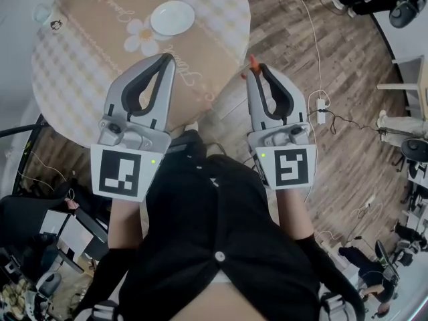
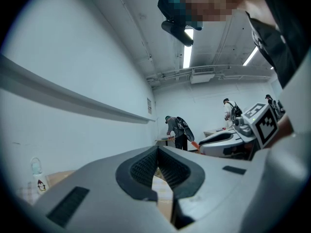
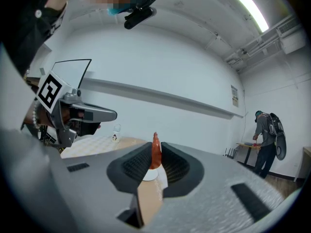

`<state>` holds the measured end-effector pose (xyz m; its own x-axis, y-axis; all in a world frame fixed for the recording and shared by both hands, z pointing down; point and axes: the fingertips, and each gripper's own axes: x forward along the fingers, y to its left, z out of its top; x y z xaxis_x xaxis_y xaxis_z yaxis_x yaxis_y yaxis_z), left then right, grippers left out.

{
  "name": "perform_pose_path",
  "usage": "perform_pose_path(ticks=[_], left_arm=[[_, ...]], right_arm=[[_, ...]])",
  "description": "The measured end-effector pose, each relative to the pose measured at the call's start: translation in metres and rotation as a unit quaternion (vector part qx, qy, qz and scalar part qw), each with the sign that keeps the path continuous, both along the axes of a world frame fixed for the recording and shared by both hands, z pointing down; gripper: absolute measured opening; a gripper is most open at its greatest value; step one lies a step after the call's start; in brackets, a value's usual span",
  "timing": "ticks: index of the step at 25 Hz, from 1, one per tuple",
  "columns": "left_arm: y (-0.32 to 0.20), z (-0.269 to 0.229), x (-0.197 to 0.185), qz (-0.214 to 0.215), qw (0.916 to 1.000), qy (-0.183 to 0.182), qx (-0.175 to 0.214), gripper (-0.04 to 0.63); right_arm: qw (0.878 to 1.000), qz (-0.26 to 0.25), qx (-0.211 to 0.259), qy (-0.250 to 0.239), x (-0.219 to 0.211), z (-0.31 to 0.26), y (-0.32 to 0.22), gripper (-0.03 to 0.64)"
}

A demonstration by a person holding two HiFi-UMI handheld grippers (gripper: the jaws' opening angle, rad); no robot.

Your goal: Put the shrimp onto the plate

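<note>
Carry step: right claw clamped on shrimp; left claw together, empty. Next: reach plate near desk's far edge.

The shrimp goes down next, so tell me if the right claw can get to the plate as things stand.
Probably yes. The right claw, shut on the shrimp, hangs near the rim of the table. The plate sits empty ahead and to its left, with nothing lying between.
</note>
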<state>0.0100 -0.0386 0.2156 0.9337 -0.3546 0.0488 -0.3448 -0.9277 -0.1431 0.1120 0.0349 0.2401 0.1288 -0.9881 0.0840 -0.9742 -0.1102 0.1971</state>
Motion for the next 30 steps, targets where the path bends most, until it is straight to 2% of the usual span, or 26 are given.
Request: perform_pose_path(ticks=[11,25,30], left_arm=[[-0.055,0.017,-0.008,-0.004,0.9997,-0.002,-0.022,0.003],[-0.071,0.027,-0.009,0.002,0.9991,0.004,-0.042,0.003],[-0.076,0.027,-0.012,-0.015,0.999,0.005,-0.041,0.003]], right_arm=[[1.0,-0.006,-0.03,-0.003,-0.007,0.015,-0.055,0.049],[0.998,-0.001,-0.055,0.007,-0.008,0.02,-0.068,0.049],[0.999,-0.015,-0.05,0.008,-0.007,0.019,-0.077,0.049]])
